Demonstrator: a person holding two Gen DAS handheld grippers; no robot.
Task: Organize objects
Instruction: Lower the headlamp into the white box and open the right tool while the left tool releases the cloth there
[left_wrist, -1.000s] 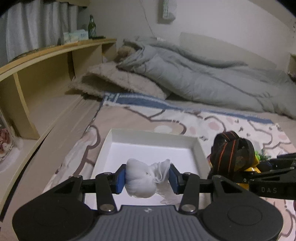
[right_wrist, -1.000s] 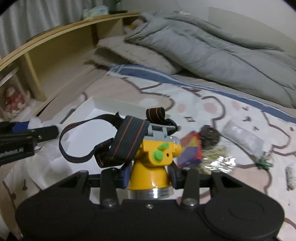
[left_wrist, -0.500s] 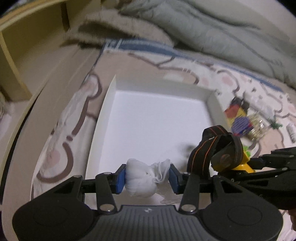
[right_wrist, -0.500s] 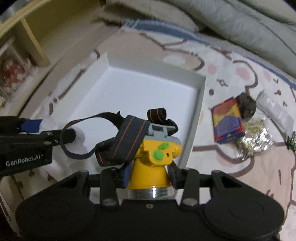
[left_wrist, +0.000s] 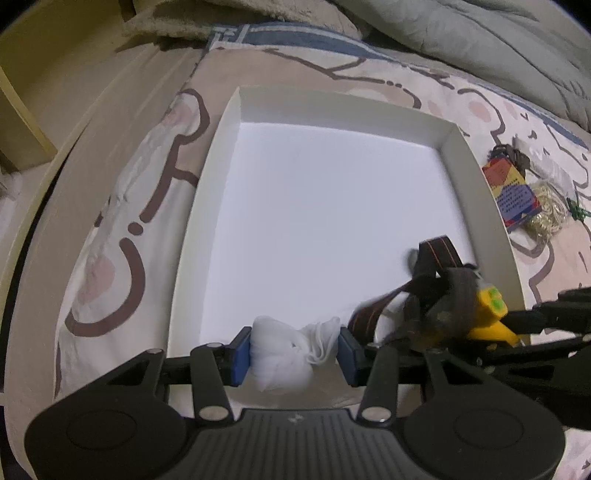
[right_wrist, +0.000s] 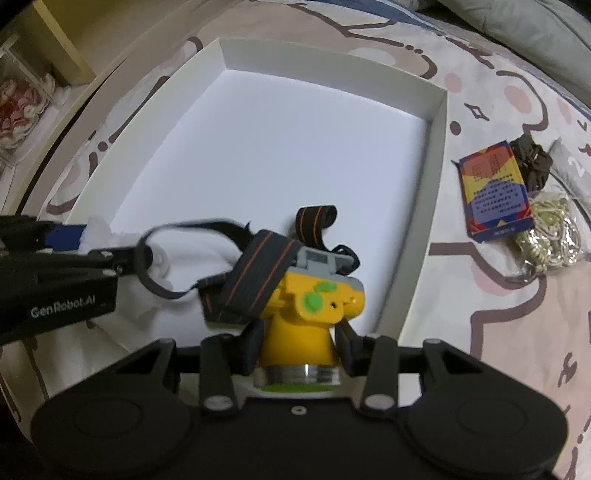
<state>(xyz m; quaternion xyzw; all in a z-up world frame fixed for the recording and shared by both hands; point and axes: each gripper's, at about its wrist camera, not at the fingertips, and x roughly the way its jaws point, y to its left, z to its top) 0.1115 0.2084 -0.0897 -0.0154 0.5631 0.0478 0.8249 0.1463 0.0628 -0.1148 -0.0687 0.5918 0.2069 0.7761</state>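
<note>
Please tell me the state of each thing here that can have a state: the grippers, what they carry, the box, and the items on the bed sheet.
Left gripper: shut on white crumpled cloth bundle.
Right gripper: shut on yellow headlamp with dark striped strap, held over the box.
Shallow white cardboard box: open, nothing lying in it.
Colourful small carton: lying flat on the sheet, outside the box.
Clear bag of pale cord: lying beside the carton.

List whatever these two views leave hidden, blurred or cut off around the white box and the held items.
- Headlamp lens: right wrist view, faces the camera housing.
- Headlamp strap: left wrist view, motion-blurred.
- White box near wall: both views, behind the tongs.
- White cloth bundle contents: wrapped.
- Card box print: too small.
</note>
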